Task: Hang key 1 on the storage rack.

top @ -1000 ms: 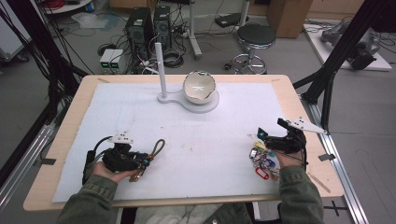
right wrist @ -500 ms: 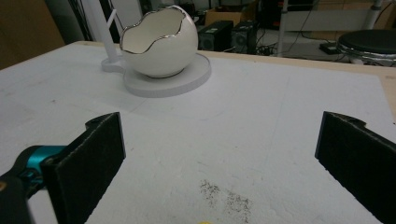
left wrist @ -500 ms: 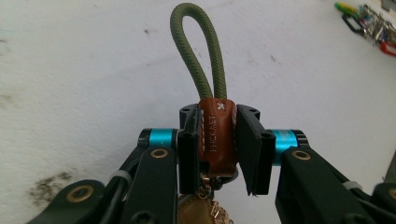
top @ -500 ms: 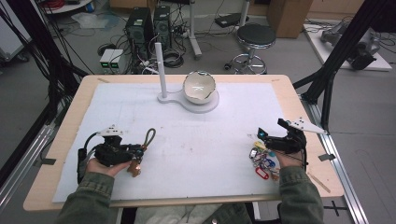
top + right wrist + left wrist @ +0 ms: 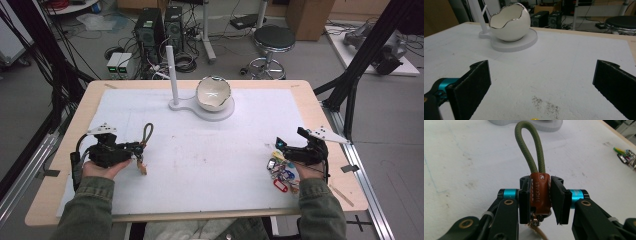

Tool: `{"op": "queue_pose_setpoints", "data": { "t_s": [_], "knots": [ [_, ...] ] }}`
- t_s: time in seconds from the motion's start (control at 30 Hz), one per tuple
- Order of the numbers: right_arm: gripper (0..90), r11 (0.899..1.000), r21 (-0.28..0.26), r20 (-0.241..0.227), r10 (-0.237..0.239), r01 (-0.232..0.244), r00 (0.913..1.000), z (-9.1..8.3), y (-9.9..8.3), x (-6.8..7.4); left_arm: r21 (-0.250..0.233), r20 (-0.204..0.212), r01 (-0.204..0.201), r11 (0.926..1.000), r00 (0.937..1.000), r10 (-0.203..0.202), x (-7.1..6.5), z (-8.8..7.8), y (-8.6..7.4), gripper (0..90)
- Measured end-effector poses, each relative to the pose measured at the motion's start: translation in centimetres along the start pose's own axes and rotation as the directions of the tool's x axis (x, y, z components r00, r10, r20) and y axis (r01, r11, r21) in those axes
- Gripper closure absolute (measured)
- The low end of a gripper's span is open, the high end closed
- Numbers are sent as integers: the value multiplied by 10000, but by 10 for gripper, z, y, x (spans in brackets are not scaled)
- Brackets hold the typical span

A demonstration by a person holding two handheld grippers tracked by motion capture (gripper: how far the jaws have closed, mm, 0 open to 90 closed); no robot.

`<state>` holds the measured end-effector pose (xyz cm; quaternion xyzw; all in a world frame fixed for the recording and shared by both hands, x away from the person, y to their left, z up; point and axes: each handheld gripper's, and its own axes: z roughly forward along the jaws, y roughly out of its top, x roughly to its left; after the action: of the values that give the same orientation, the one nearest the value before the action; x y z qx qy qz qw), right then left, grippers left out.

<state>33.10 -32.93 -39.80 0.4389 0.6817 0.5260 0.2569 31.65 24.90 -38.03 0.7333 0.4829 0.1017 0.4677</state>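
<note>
Both hands low on table: left gripper (image 5: 540, 200) clamps leather key strap (image 5: 539, 192); right gripper (image 5: 544, 87) wide open, empty.

Wooden worktop (image 5: 65, 150) covered by white sheet (image 5: 215, 150). On sheet: white stand base (image 5: 220, 111) with post and egg-shaped bowl (image 5: 213, 93) at back, bunch of key tags (image 5: 281, 170) near right edge.

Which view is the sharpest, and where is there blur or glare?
Left gripper view: sharp on the brown leather keychain; its stamped letters are readable. Right gripper view: the egg-shaped bowl is clear, its silver rim glinting. High view: softer; the key bunch stays indistinct.
</note>
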Motion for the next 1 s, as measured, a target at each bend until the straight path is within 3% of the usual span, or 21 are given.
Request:
{"op": "queue_pose_setpoints", "data": {
  "t_s": [0.4,0.47,0.67,1.0],
  "knots": [
    [8,10000,2,-45,11,-11,10000,1,0,-1,-404,-131,682,9969,9975,-688,17,-2,31,704],
    [8,10000,18,-56,11,-11,10000,1,0,0,-437,-298,667,9968,9972,-680,18,0,36,704],
    [8,10000,-19,-42,37,-37,10000,0,0,-2,-613,-254,839,9946,9960,-856,23,2,49,704],
    [8,10000,-5,-58,24,-24,10000,0,0,-1,-552,-385,752,9956,9963,-774,22,10,72,707]
  ]
}}
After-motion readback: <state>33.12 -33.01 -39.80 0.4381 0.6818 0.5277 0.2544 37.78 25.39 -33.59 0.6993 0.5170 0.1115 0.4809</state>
